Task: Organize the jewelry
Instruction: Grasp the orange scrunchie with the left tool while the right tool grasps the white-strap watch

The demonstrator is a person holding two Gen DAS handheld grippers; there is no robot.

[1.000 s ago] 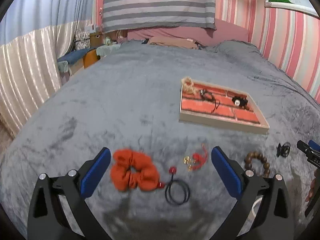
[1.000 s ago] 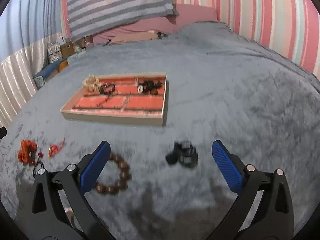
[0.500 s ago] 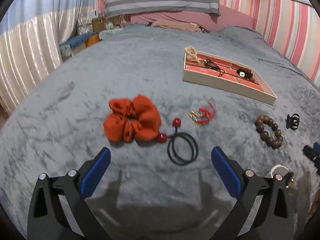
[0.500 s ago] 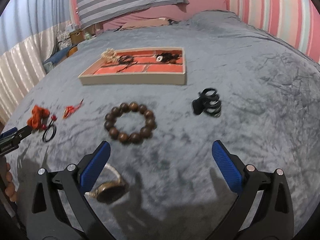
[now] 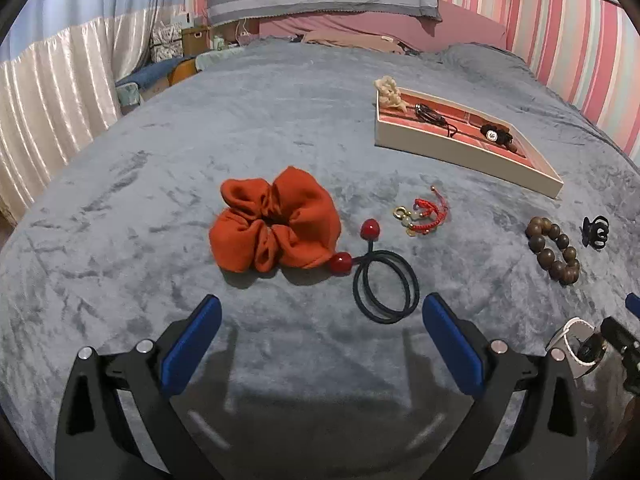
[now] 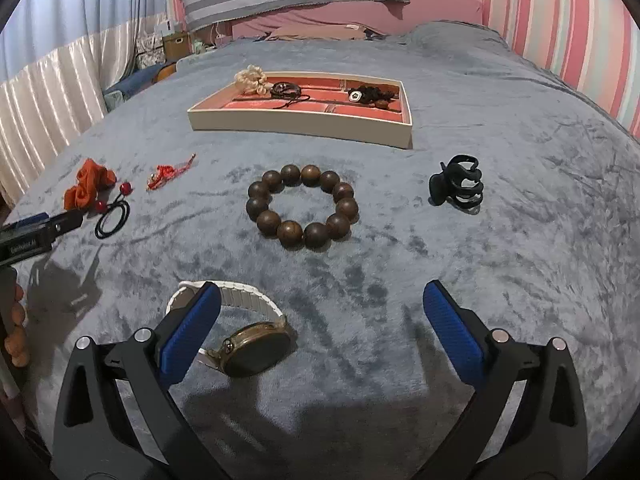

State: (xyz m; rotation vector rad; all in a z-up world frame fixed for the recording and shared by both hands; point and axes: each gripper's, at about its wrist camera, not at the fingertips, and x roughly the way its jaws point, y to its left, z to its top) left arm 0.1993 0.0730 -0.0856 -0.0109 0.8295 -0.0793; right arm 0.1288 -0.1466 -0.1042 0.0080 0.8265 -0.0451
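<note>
The jewelry lies scattered on a grey blanket [image 6: 520,260], most of it ahead of the two grippers. In the right wrist view a wooden bead bracelet [image 6: 303,206] sits straight ahead of the right gripper [image 6: 320,328], between the lines of its two fingers, with a black claw clip [image 6: 458,186] ahead of the right finger. A watch [image 6: 248,346] with a white band lies just beside the left finger, partly hidden behind it (whether they touch cannot be told). The right gripper's fingers are spread wide and hold nothing.

The left gripper [image 5: 320,344] also has its fingers spread, empty. Just ahead of them, nearer the right finger, lies a black hair tie [image 5: 386,286] with two red beads; the orange scrunchie [image 5: 276,226] touches one bead and sits ahead of the gap. A red cord bracelet [image 5: 424,214] lies beyond the hair tie.

Farthest from both grippers is the tray [image 6: 304,126], cream-walled with a red lining, already holding a few pieces.
</note>
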